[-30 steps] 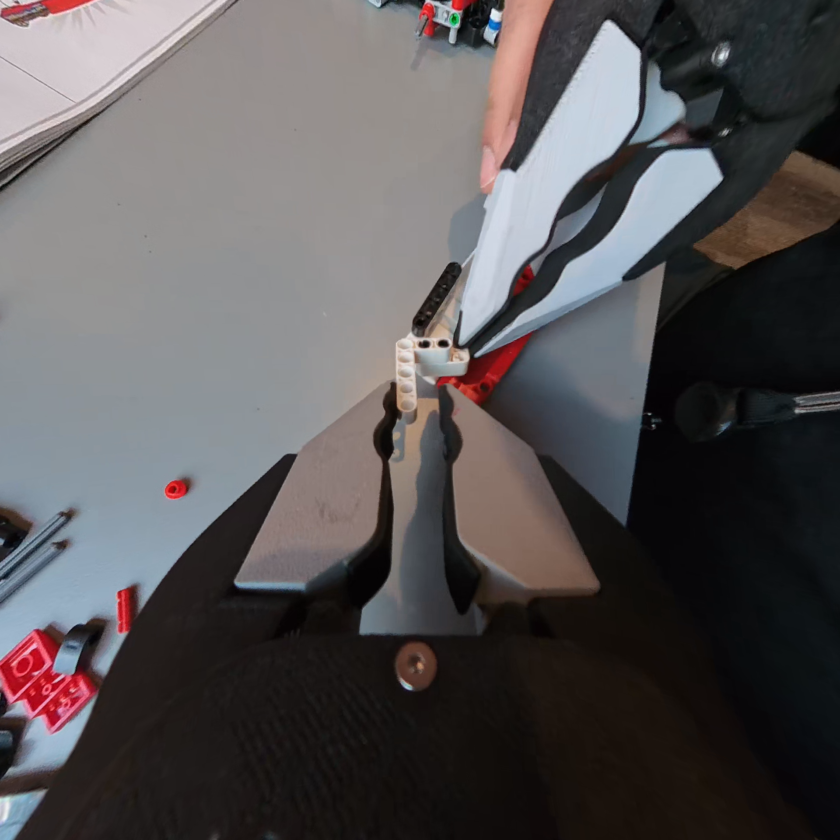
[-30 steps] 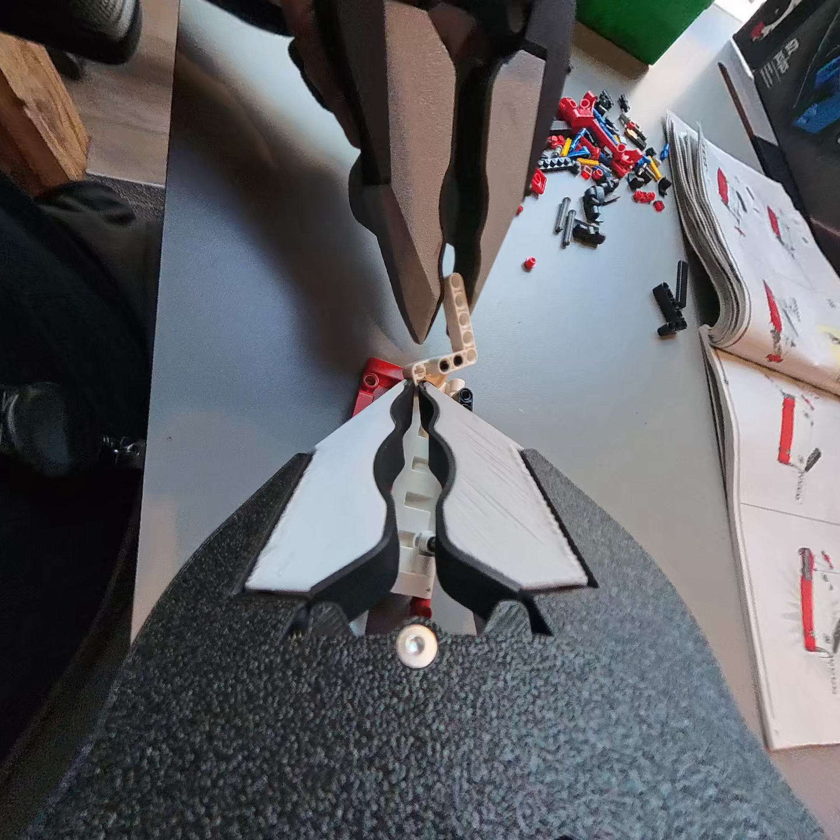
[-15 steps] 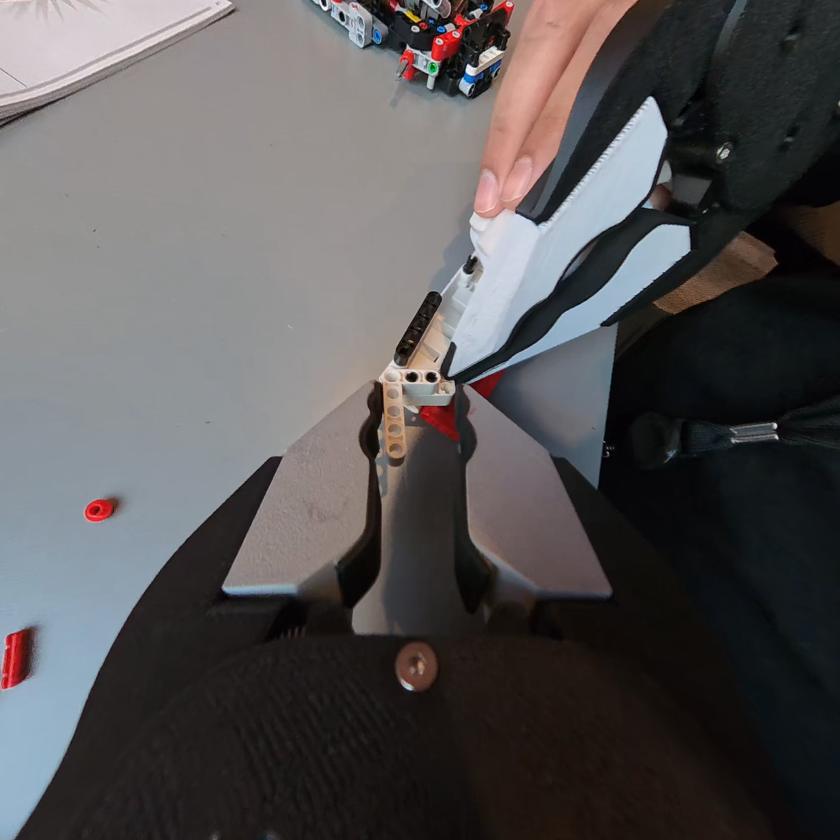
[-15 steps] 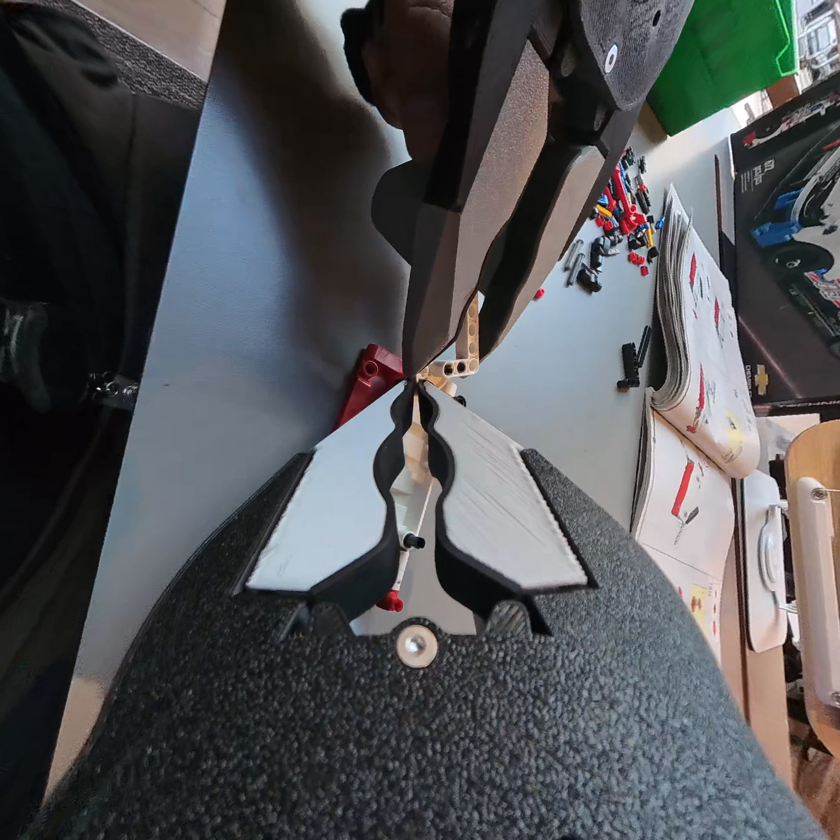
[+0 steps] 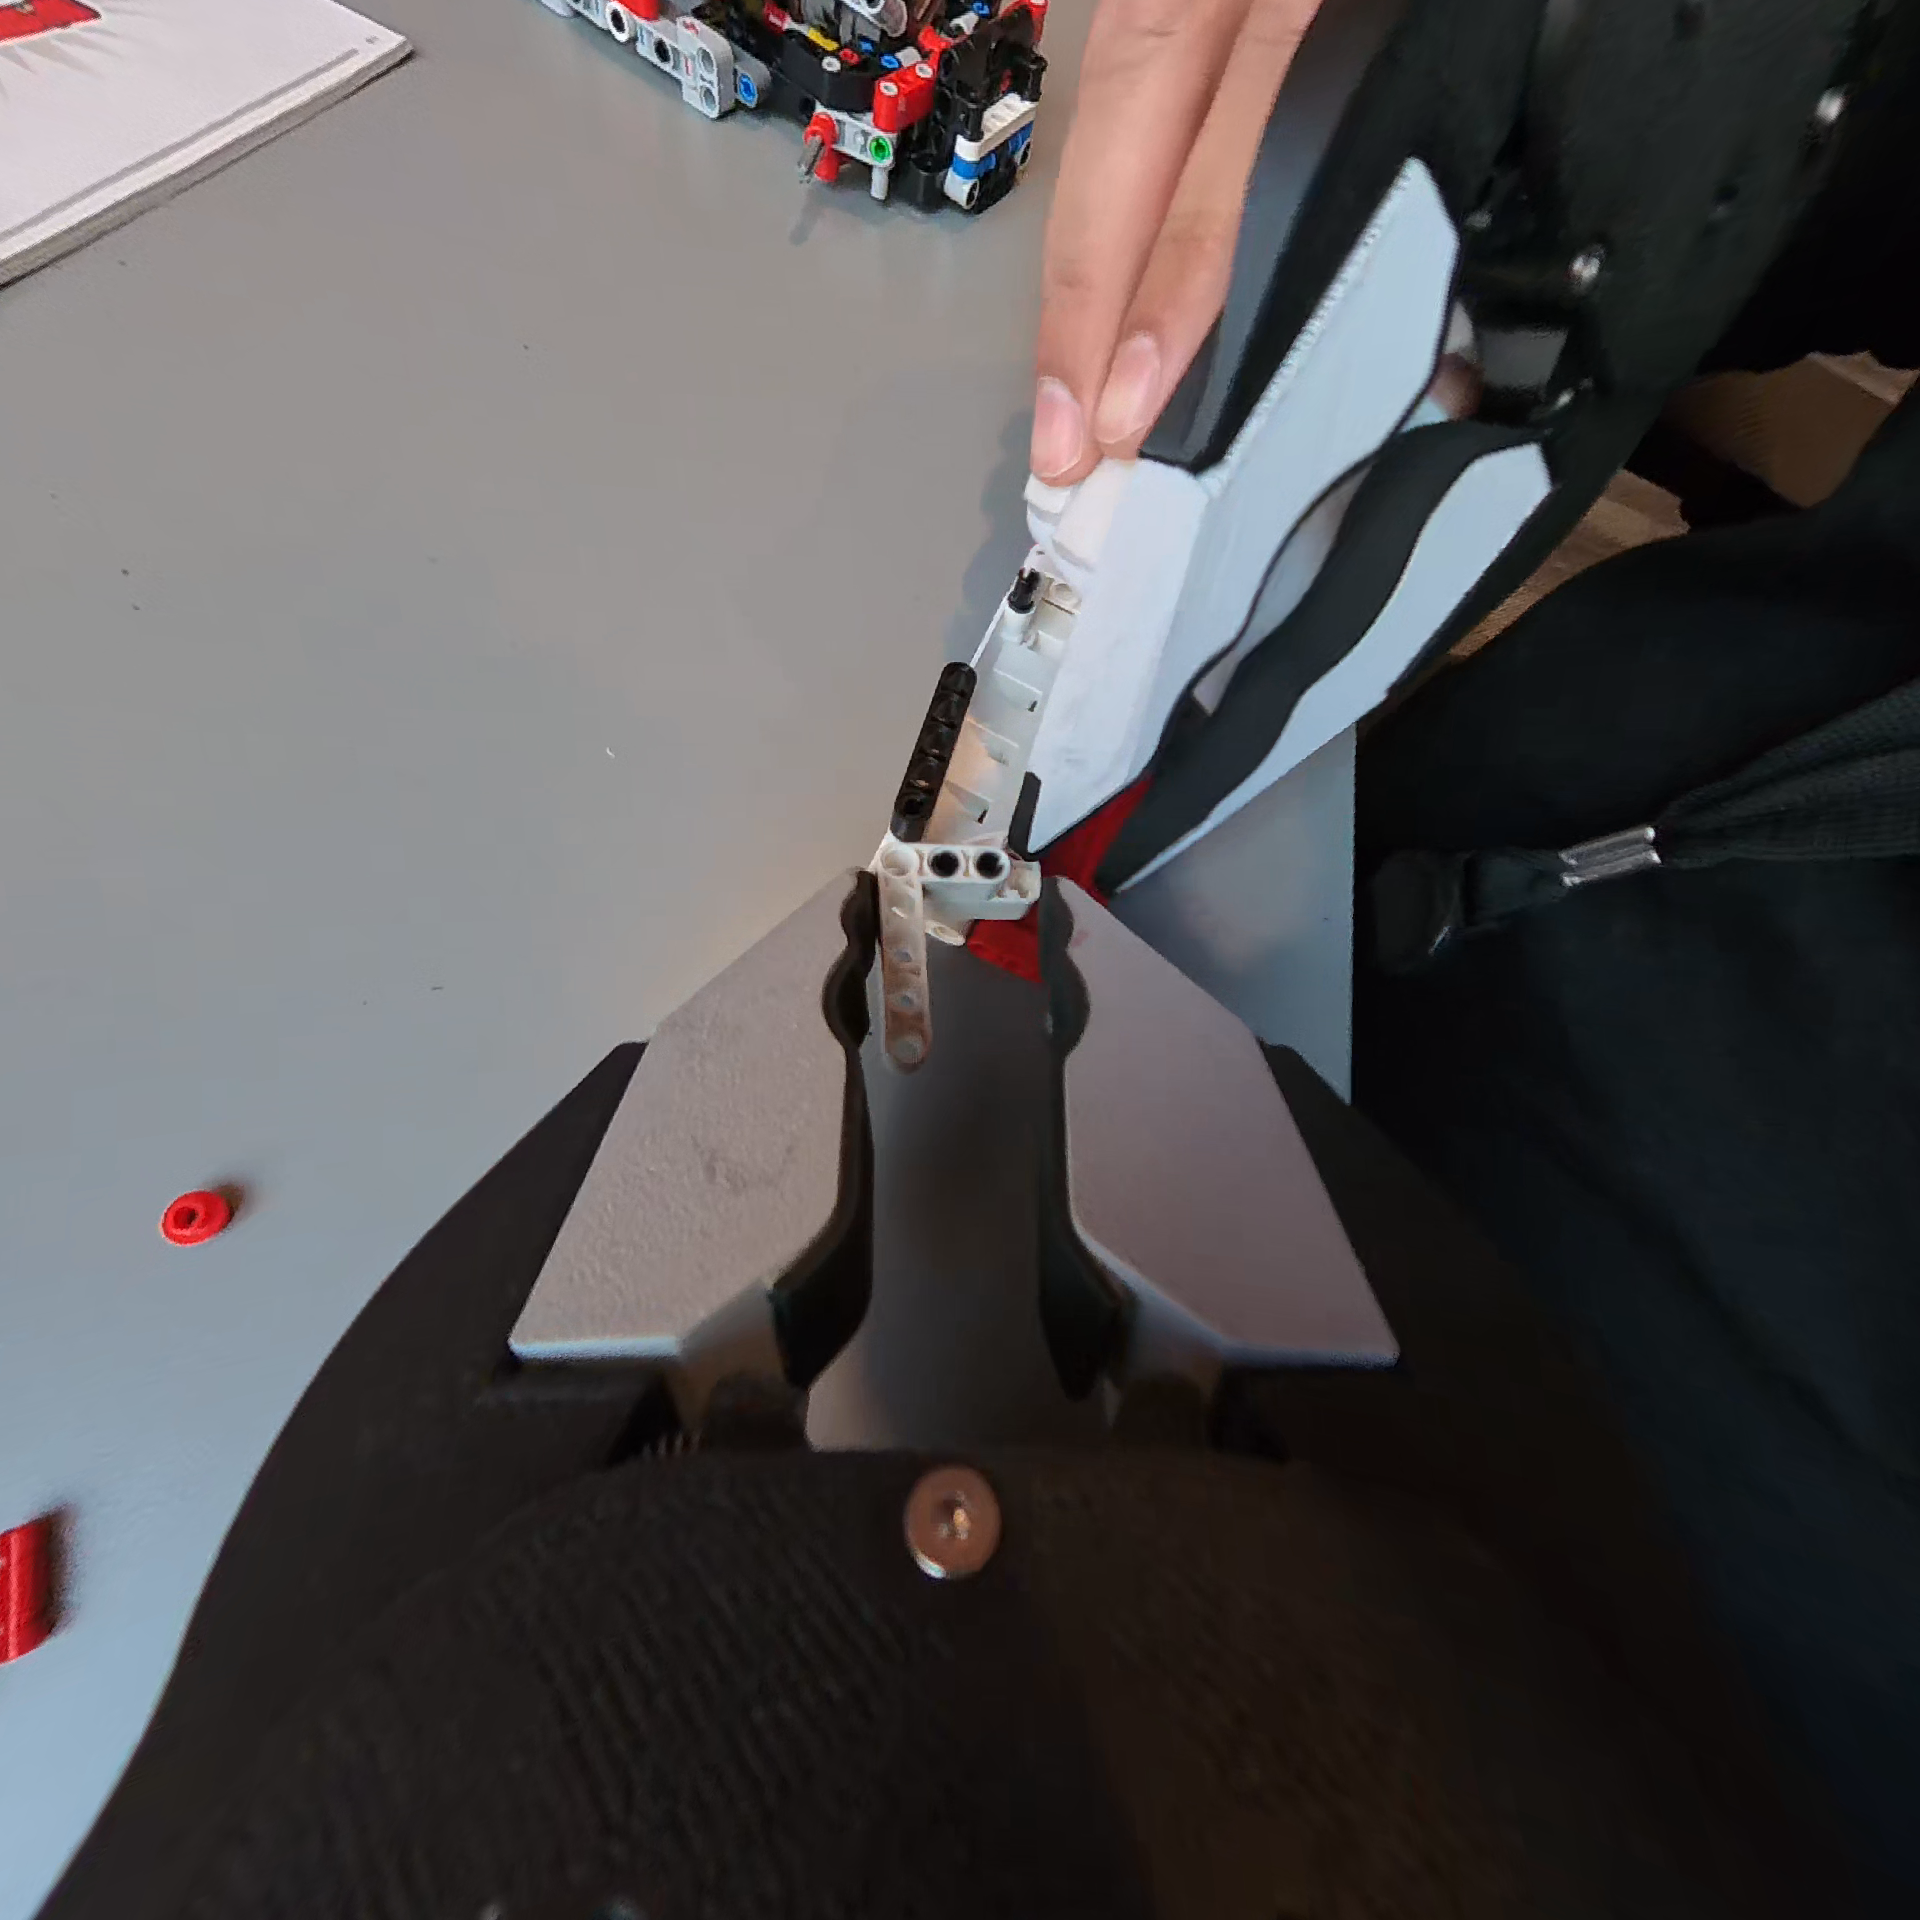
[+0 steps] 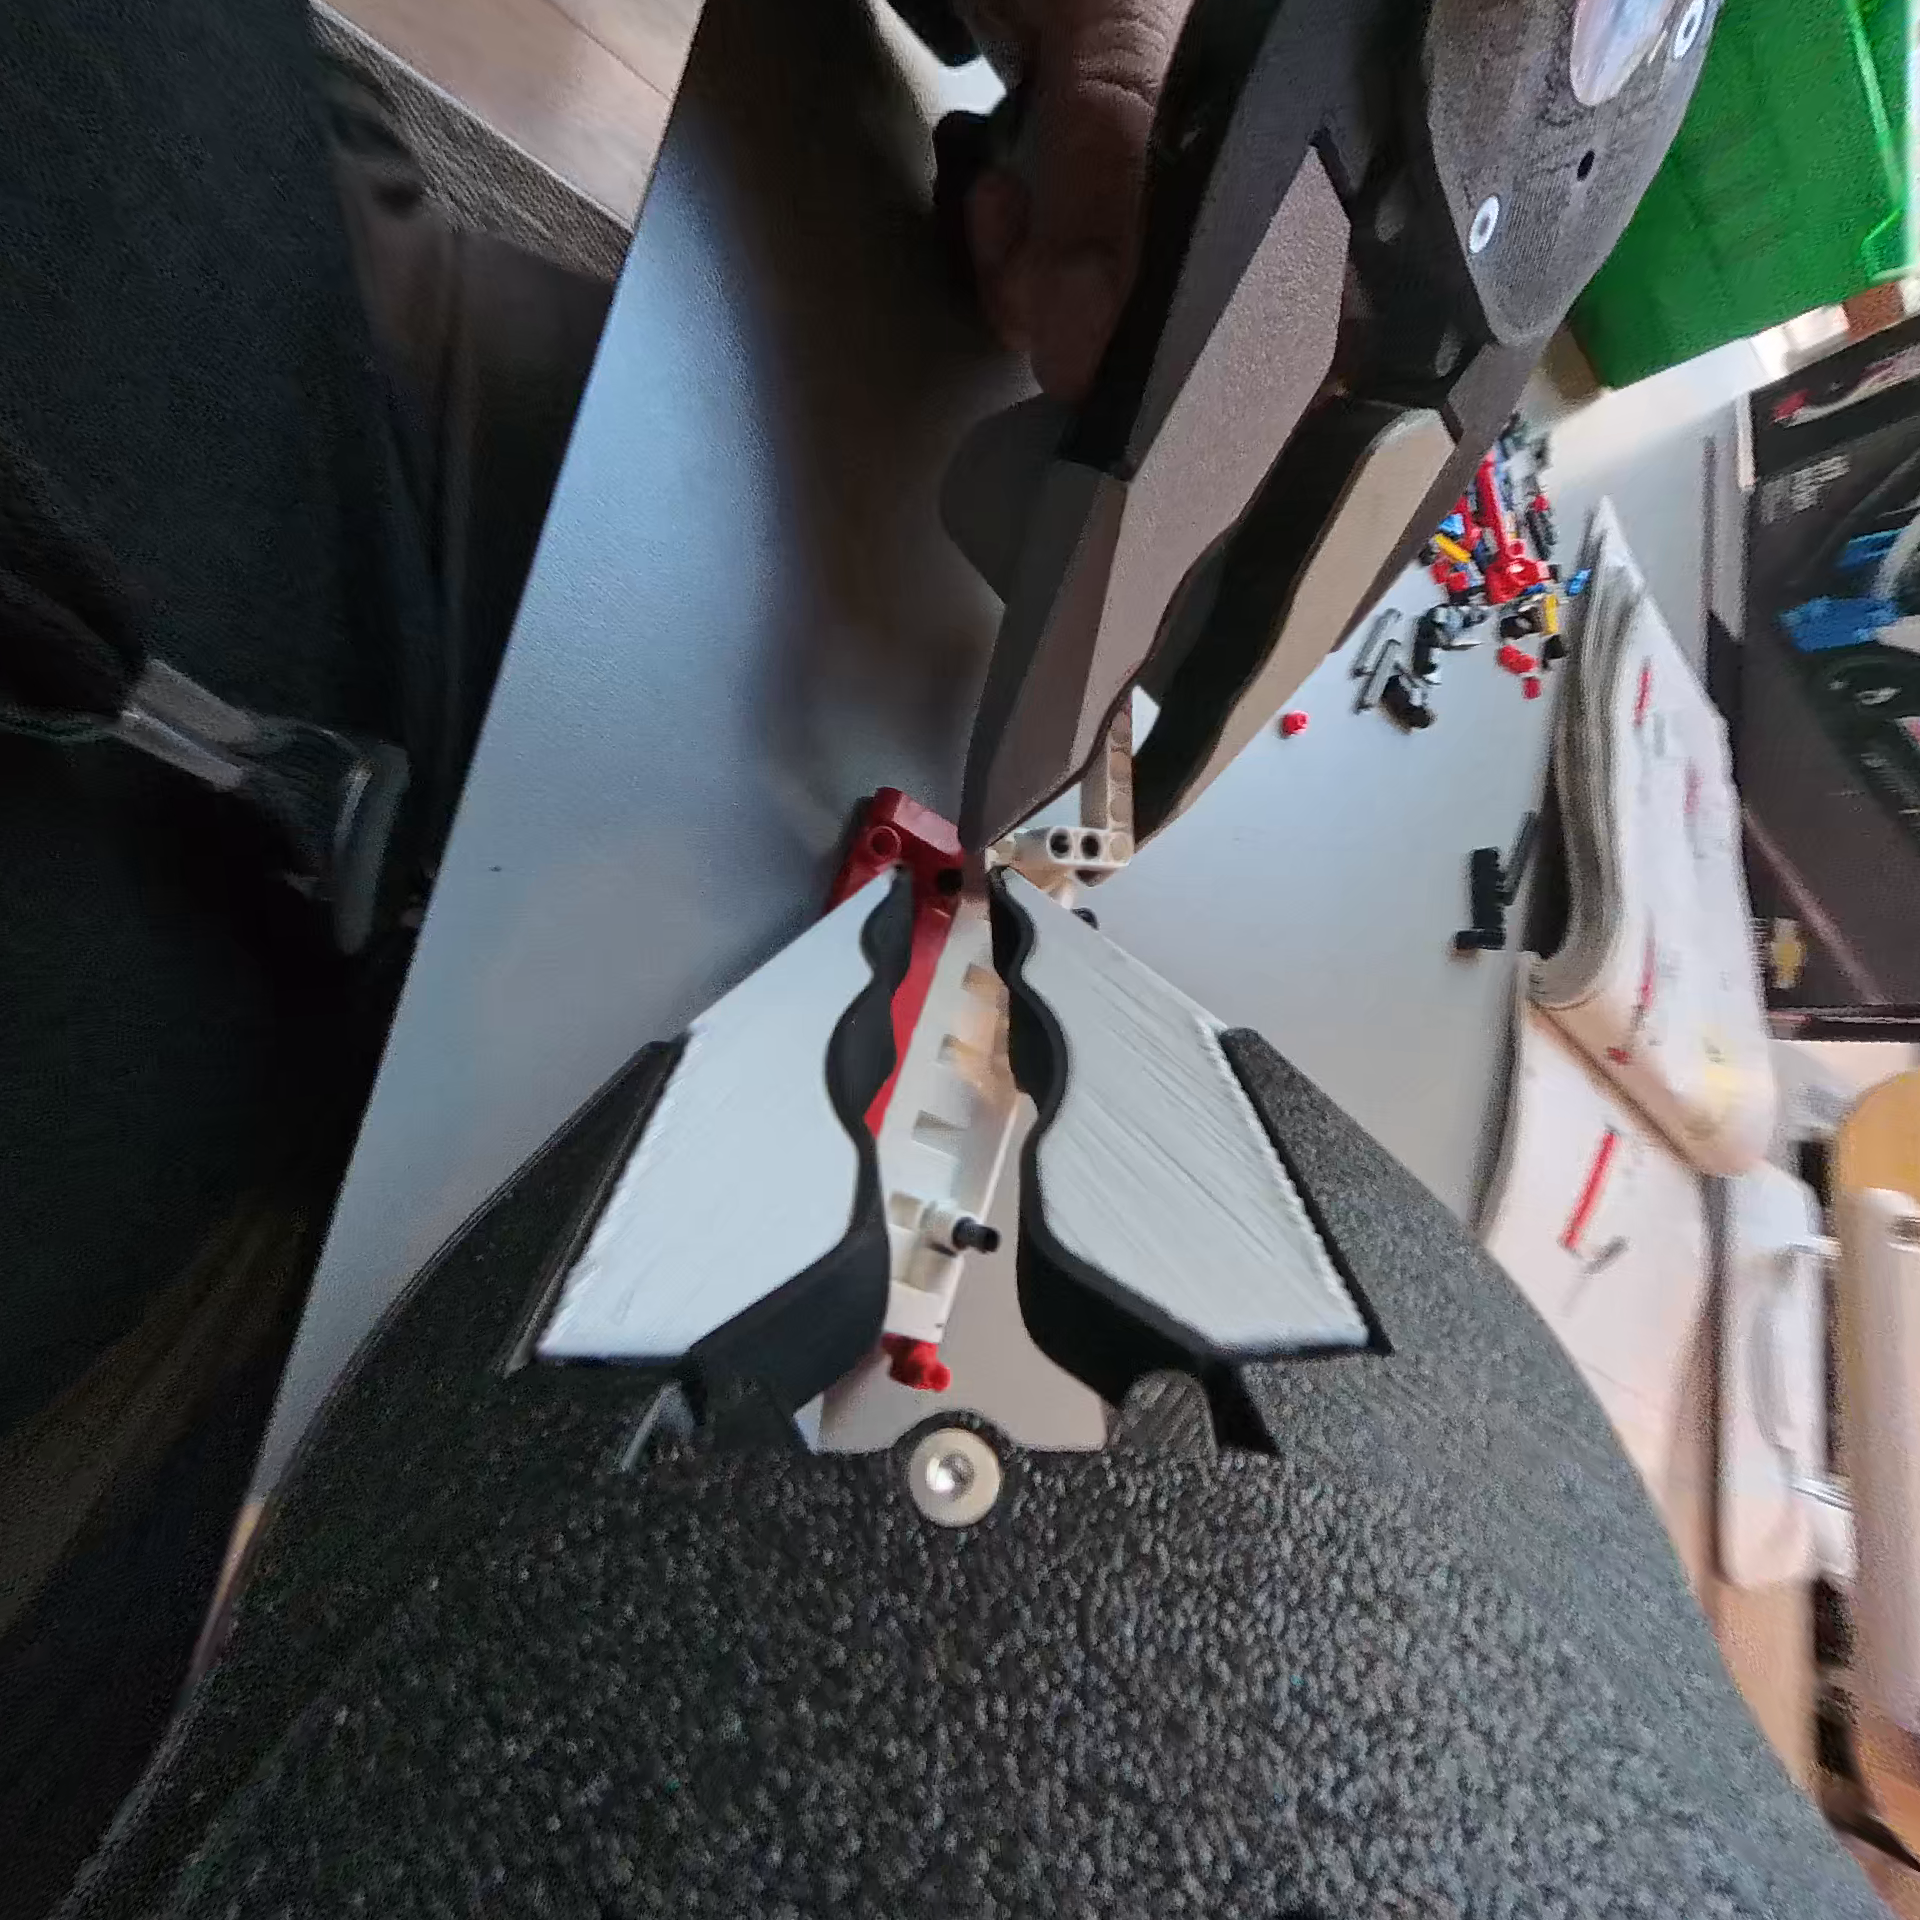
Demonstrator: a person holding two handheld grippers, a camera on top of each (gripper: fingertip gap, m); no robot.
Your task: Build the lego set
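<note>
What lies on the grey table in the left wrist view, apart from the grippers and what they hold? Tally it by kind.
Loose red pieces: 2
Instruction booklet: 1
Part-built model: 1
Total: 4

A grey table fills most of both views. Beyond its far end stands a green bin. Off the table's near edge hangs a black strap with a metal clasp, against dark fabric. Past that edge a strip of wooden floor shows.
</note>
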